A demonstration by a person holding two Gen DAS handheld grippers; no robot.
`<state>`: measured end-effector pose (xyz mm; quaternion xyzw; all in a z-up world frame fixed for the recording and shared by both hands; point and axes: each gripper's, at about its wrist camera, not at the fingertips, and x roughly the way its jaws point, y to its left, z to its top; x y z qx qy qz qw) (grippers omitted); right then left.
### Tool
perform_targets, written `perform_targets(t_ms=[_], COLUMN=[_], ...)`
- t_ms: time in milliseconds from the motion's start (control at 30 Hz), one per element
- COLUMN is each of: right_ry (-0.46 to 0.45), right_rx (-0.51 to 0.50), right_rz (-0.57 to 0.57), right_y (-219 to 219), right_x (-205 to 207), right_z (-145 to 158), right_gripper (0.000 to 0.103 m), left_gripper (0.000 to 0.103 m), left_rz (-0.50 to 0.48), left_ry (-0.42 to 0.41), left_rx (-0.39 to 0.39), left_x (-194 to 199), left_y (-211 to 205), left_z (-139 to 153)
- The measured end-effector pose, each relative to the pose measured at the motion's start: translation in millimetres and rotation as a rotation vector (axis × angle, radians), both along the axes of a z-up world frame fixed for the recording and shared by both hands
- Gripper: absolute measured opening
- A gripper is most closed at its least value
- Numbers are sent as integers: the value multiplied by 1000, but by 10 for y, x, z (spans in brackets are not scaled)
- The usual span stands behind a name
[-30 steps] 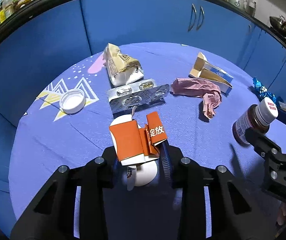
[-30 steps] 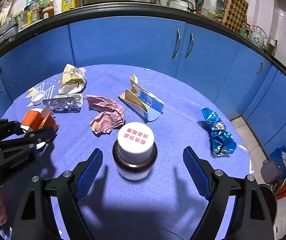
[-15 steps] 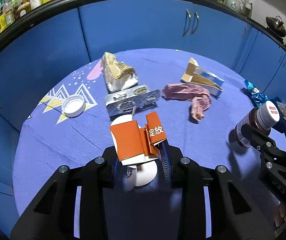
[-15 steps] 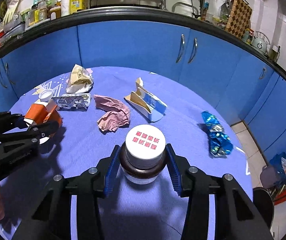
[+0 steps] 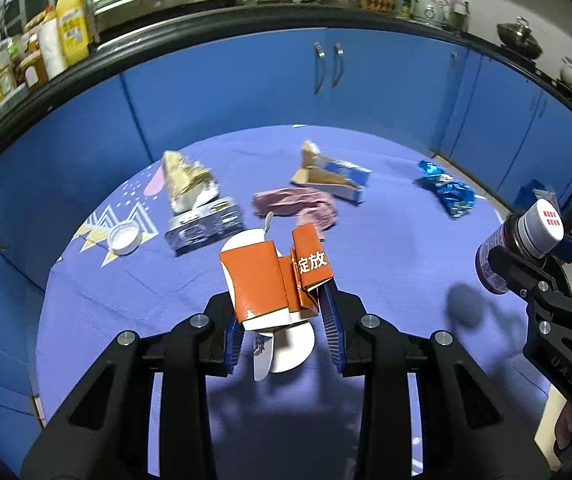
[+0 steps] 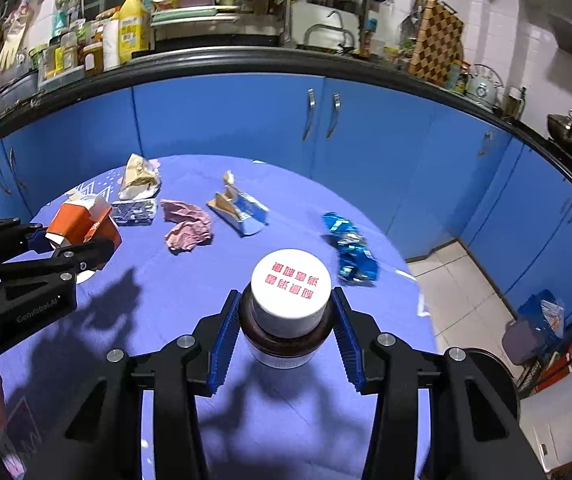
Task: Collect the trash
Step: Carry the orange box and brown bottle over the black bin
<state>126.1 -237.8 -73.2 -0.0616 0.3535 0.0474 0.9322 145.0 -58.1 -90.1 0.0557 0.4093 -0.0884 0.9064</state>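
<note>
My left gripper [image 5: 284, 330] is shut on a crushed orange and white carton [image 5: 264, 280] and holds it above the purple tablecloth [image 5: 126, 300]. It also shows in the right wrist view [image 6: 82, 226]. My right gripper [image 6: 286, 330] is shut on a brown pill bottle [image 6: 289, 300] with a white cap, lifted off the table. The bottle also shows in the left wrist view [image 5: 519, 246]. A crumpled pink paper [image 6: 186, 226], a torn blue box [image 6: 240, 210], a blue foil wrapper [image 6: 351, 250], a blister pack [image 6: 134, 212] and a beige wrapper [image 6: 138, 176] lie on the table.
A white lid [image 5: 125, 237] lies at the table's left. Blue cabinets [image 6: 246, 120] curve behind the table under a cluttered counter. A tiled floor [image 6: 457, 276] with a bag shows at the right.
My right gripper closed on the pill bottle and lifted it. Both grippers have risen with their loads; the table looks farther away.
</note>
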Motion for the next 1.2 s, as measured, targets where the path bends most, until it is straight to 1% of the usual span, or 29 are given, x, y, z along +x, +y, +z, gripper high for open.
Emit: perform_targets(t_ms=[167, 600, 933, 1200], right_ry=[-18, -67, -89, -106], right_rx=[1, 2, 5, -3], right_rz=[-38, -140, -251, -319], right_y=[-200, -712, -1280, -1611], right_x=[-171, -539, -670, -704], right_z=[84, 226, 255, 254], right_gripper=[44, 44, 44, 44], left_gripper=[35, 35, 35, 35], left_rz=[-49, -168, -270, -314], left_ry=[-12, -35, -49, -38], left_rx=[8, -10, -2, 8], left_x=[-127, -379, -422, -378], left_y=[-234, -960, -1532, -1853], left_z=[81, 293, 358, 334])
